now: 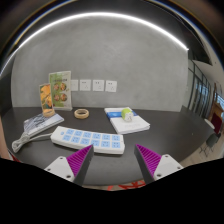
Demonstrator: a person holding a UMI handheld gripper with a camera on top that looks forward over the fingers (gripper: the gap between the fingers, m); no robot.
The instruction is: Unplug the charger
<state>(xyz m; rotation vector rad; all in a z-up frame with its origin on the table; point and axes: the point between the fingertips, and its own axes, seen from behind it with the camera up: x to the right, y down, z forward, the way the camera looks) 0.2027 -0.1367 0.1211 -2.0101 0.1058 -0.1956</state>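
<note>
A white power strip (88, 139) with several pale blue sockets lies flat on the dark table (170, 135), just ahead of my fingers and a little to their left. No plug shows standing in it. A grey-white adapter with a white cable (35, 127) lies on the table to the strip's left. My gripper (111, 160) is open and empty, its purple pads (72, 159) wide apart, above the table's near part.
A roll of tape (81, 113) lies beyond the strip. A white flat box (129, 121) with a small item on it is at the back right. A green-and-yellow placard (60, 92) stands by the wall, next to wall sockets (92, 86).
</note>
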